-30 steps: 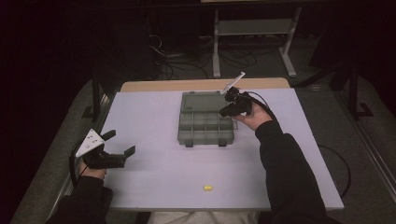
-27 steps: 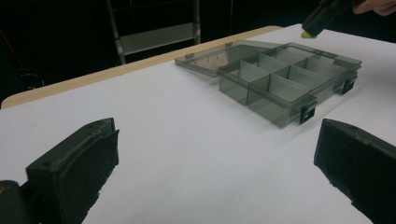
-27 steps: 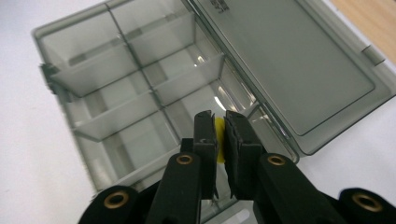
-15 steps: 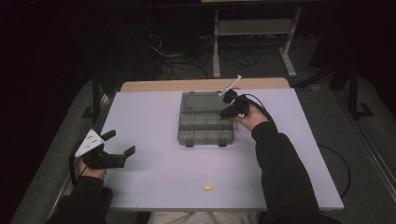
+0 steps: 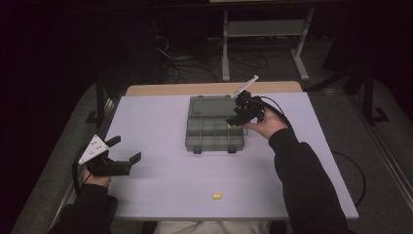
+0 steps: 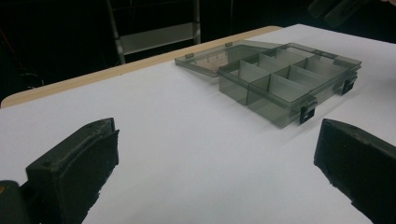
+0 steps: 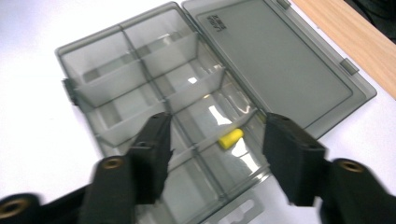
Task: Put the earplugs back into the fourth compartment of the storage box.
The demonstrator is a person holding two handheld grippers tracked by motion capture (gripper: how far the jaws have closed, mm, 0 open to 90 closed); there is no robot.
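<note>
A grey compartment box (image 5: 213, 127) is seen lying open on the white surface (image 5: 160, 117), toward the far edge and a little right of centre, its lid (image 5: 210, 106) folded flat toward the far edge. The right gripper (image 5: 237, 118) is held over the box's right end, close above the compartments. In the right gripper view the jaws are spread wide with nothing pinched between them, and a small yellow piece (image 7: 230, 138) is seen lying in a compartment in the row beside the lid hinge, one in from the box's end wall, below and between the jaws. The piece is not touched by either jaw. In the high view the same yellow piece (image 5: 229, 125) is glimpsed just under the gripper at the box's right end. The other compartments look bare, as far as can be told through the tinted plastic.

A second yellow piece (image 5: 216, 196) is seen on the surface near the near edge, about the middle, well apart from the box and both grippers.

The left gripper (image 5: 122, 157) is held low near the left edge, toward the near-left corner, well apart from the box. Its jaws are spread wide and nothing is held; in the left gripper view only bare surface lies between them, with the box (image 6: 289, 84) farther off.
</note>
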